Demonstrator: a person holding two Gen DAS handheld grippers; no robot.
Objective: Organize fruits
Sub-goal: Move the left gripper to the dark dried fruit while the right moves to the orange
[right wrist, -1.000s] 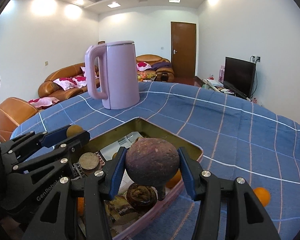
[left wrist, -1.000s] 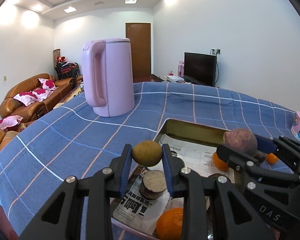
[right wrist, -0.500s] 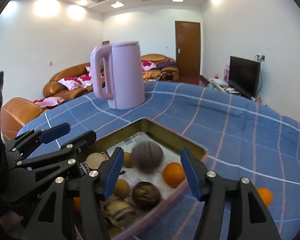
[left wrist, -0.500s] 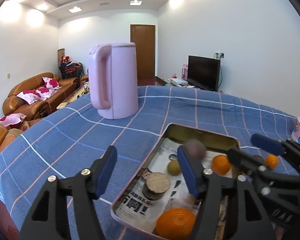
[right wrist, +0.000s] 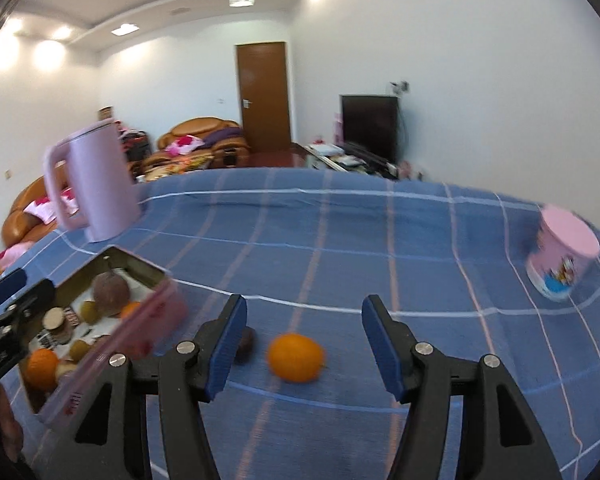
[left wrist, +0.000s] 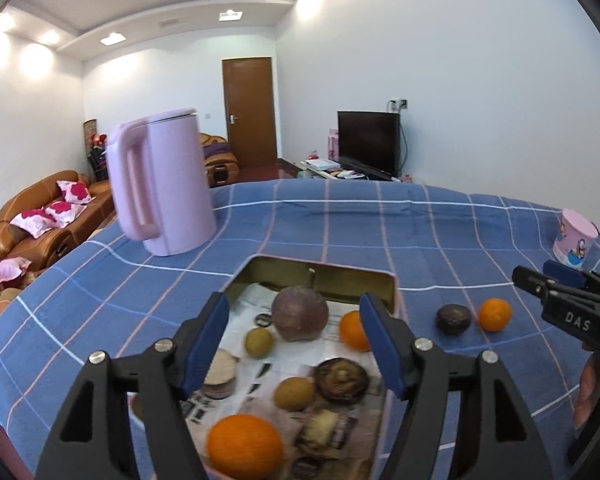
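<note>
pink cup (right wrist: 562, 256) motion-blurred

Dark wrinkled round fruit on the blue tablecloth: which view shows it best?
Left wrist view: the dark wrinkled round fruit sits whole and sharp beside the loose orange. In the right wrist view it is blurred and half hidden behind a fingertip.

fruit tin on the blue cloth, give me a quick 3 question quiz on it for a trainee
1. True or false: the big purple-brown fruit lies inside the tin.
2. How many fruits lie on the cloth outside the tin, to its right in the left wrist view?
3. Multiple choice: what is between the fingers of the right gripper? A) a fruit clamped in them B) nothing held, an orange on the cloth beyond C) the pink cup

Key:
1. True.
2. Two: a dark fruit and the orange.
3. B. The left gripper is open and empty too.
</note>
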